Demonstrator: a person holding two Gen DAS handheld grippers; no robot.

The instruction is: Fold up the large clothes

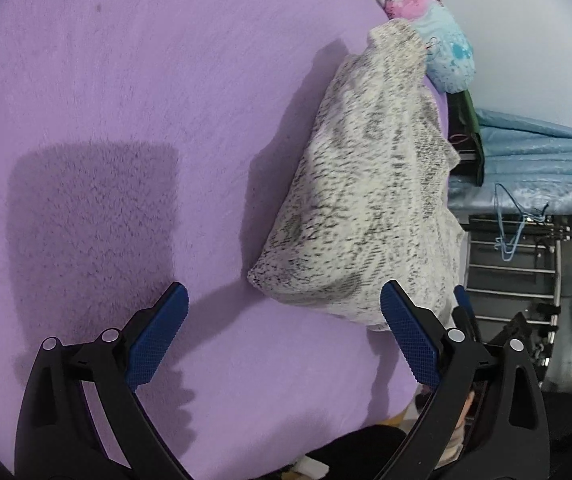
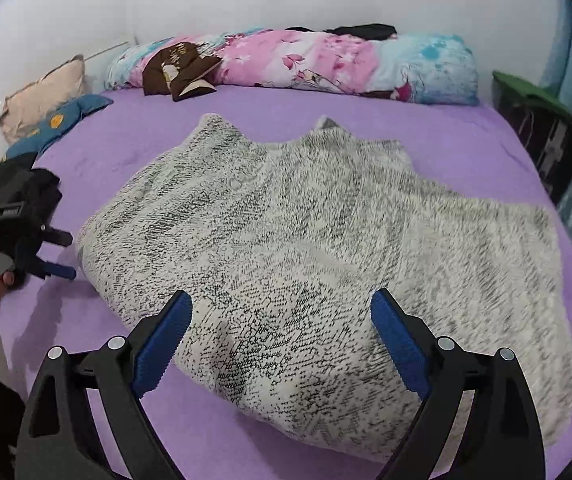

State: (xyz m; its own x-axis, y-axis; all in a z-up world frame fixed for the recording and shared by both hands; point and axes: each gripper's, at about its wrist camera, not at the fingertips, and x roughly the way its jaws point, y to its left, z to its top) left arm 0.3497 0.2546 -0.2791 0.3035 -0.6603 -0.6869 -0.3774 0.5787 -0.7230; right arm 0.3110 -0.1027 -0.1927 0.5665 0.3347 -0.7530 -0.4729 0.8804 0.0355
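Note:
A large white-and-black speckled knit sweater (image 2: 306,248) lies folded in a loose heap on the purple bed cover (image 2: 466,148). In the left wrist view the sweater (image 1: 366,200) lies to the right over the purple cover (image 1: 126,80). My right gripper (image 2: 282,312) is open and empty, just above the sweater's near edge. My left gripper (image 1: 284,300) is open and empty, its right finger beside the sweater's near corner. The left gripper also shows in the right wrist view (image 2: 60,254), at the sweater's left edge.
A pink-and-blue floral duvet roll (image 2: 326,60) lies along the far wall with a brown garment (image 2: 178,68) on it. A beige pillow (image 2: 42,96) and a blue cushion (image 2: 58,124) sit at the far left. A dark crate (image 2: 546,140) stands to the right of the bed.

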